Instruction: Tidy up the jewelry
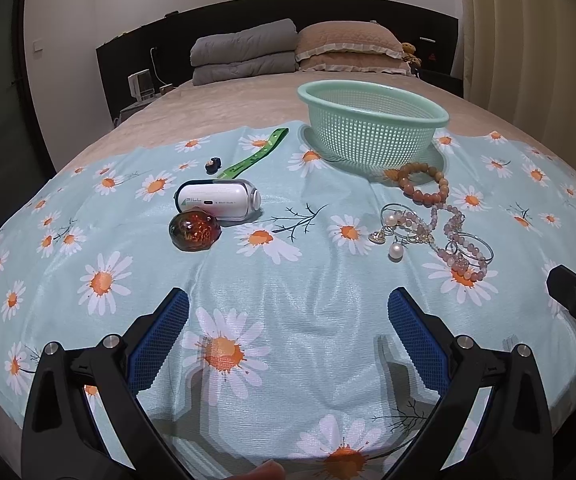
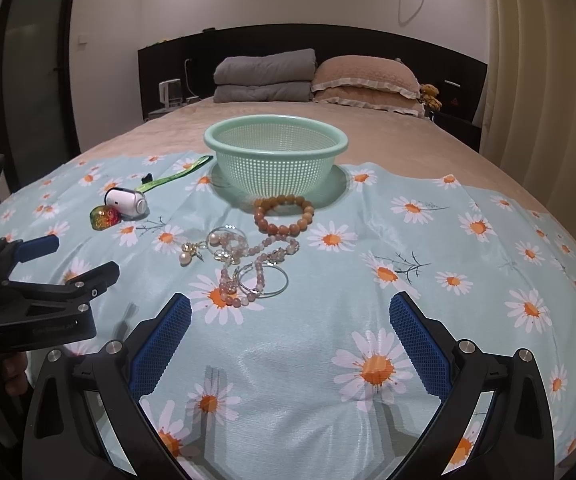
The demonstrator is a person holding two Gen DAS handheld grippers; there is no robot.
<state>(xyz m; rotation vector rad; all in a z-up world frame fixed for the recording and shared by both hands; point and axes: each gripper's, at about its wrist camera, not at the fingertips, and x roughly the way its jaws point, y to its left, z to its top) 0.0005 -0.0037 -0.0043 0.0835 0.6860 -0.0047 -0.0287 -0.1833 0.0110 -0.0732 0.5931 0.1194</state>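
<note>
- Left wrist view looked across a bed spread with a daisy cloth [image 1: 288, 280]; the left gripper [image 1: 288, 312] hung over bare cloth with its jaws spread wide and nothing between them
- Right wrist view showed the right gripper [image 2: 290, 316] likewise gaping wide and empty, just short of the jewelry, with the left tool visible at its far left
- A green basket [image 2: 275, 160] stood upright at the far edge of the cloth and looked empty through its mesh
- An orange bead bracelet [image 2: 283, 216] lay just in front of the basket, almost touching its base
- Nearer the right gripper lay a tangle: a pink bead strand [image 2: 255, 256], silver hoops [image 2: 263, 280] and pearl earrings [image 2: 187, 254], overlapping one another
- Off to the left, well apart from the jewelry, sat a white case [image 1: 217, 198], an amber ornament [image 1: 195, 230], a green strap [image 1: 255, 154] and a small dark charm [image 1: 211, 165]
- Judging by the layout, sorting had not begun, and the basket seemed the likely place for the pieces
- To do the first pick well, the right gripper would best take the bracelet, since it lay clear of the tangle: come down with one pad inside the ring and one outside, and close on a single side
- The soft cloth could bunch between the pads, so a shallow, level approach seemed wise
- The tangle risked dragging several pieces at once; lifting slowly would show what came along
</note>
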